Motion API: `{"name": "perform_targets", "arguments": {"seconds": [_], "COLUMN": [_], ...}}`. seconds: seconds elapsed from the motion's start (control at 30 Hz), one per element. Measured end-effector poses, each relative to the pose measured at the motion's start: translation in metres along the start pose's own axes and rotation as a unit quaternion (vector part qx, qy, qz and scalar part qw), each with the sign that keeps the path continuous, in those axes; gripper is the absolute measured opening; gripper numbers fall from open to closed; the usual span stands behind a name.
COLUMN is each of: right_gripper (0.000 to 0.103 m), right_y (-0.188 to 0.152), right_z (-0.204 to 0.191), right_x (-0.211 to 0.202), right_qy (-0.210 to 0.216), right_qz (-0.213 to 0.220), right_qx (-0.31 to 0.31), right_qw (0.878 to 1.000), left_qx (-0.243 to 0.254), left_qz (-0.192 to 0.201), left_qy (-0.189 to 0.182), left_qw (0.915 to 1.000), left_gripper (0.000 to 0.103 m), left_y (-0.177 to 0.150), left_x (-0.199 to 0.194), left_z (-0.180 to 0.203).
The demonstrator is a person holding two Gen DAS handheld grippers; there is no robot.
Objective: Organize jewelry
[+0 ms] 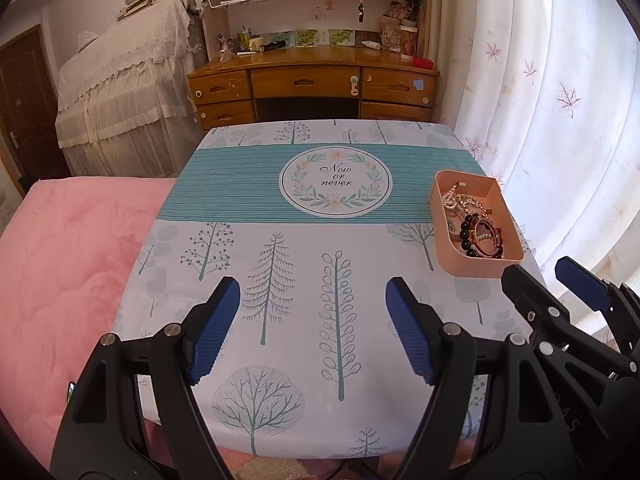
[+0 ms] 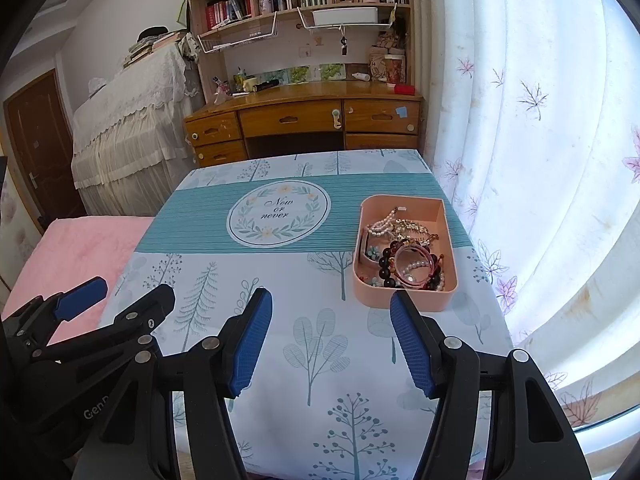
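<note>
Two tongs, your left tongs (image 1: 312, 320) and right tongs (image 2: 332, 332), hang released above the cloth-covered bench (image 1: 280, 280); beaded bracelets (image 2: 408, 264) fill a rounded pink plastic tray (image 2: 404, 300) near the bench's right edge.

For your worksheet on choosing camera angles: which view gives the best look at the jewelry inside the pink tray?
The right wrist view: the pink tray sits near centre, showing the jewelry from above. In the left wrist view the tray sits off to the right, smaller, its contents more bunched together.
</note>
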State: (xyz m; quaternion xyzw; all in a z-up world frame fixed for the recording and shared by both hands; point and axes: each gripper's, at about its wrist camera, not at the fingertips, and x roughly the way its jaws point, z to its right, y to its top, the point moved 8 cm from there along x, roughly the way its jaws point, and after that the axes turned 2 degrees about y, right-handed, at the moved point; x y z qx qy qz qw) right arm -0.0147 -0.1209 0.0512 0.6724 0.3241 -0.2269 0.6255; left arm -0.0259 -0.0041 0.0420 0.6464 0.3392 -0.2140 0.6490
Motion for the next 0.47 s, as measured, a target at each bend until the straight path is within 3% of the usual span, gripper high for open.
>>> {"name": "perform_targets", "arguments": {"seconds": [0.47], "right_gripper": [0.063], "right_y": [-0.0026], "right_z": [0.0007], "right_x": [0.0024], "right_qy": [-0.002], "right_qz": [-0.006], "right_qx": [-0.004], "right_qw": [1.000], "left_qx": [-0.002], "left_qz": [-0.007], "left_qy": [-0.006], "left_qw": [1.0000], "left_gripper": [0.073], "left_y": [-0.0007], "left_x": [0.0074], "left_z": [-0.0038]}}
